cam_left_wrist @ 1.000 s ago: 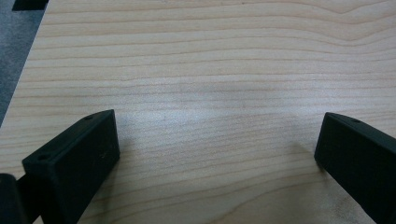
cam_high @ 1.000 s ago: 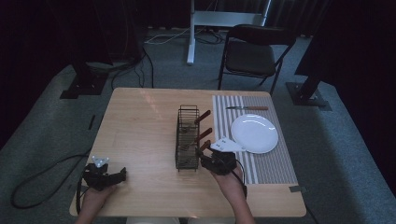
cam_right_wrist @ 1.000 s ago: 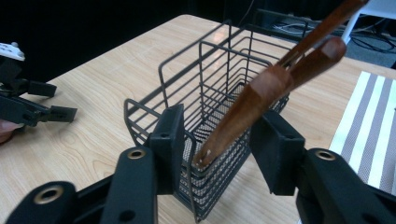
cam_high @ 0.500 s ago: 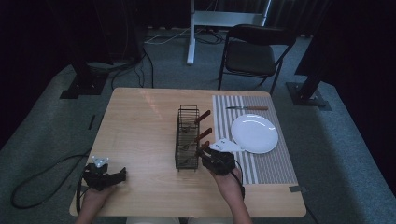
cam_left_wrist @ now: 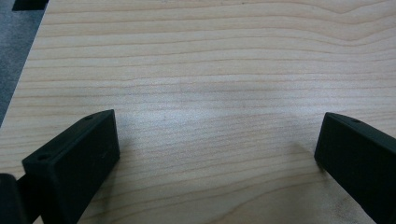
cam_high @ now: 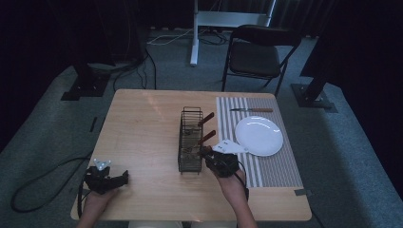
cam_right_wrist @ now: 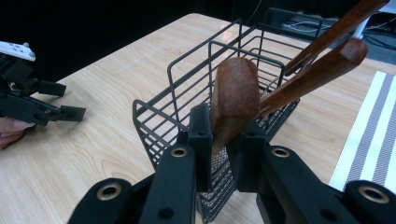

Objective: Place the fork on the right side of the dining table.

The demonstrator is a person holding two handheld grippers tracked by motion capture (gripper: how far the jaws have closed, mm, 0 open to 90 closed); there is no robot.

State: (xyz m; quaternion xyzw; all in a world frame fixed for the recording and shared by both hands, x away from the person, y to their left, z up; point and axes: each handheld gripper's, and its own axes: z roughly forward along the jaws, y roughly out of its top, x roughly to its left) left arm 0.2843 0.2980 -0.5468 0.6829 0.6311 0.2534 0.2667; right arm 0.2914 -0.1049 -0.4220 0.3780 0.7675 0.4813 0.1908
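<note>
At the near left corner of the wooden table (cam_high: 142,128) the left gripper (cam_high: 107,179) rests low over bare wood, its jaws standing wide apart with nothing between them. To the right, near the middle of the near edge, the right gripper (cam_right_wrist: 224,140) has just been closing and is now clamped on a brown wooden handle (cam_right_wrist: 235,95) — the nearest of the utensils that stand in the black wire caddy (cam_high: 191,140). The handle leans out over the caddy's near right corner, and the pads press it from both sides. Just beyond, two more wooden handles (cam_high: 206,128) slant up and to the right out of the same caddy, close alongside the gripped one in the right gripper view; the wire walls hide what the lower ends are. Right of the caddy lies a striped placemat (cam_high: 271,164) bearing a white plate (cam_high: 259,136), with a folded white napkin (cam_high: 229,147) touching the plate's near left edge, just beyond the right gripper. At the mat's far end lies a knife (cam_high: 252,110) with a wooden handle — crosswise, well apart from the plate. Beyond the table stands a dark folding chair (cam_high: 256,57).
</note>
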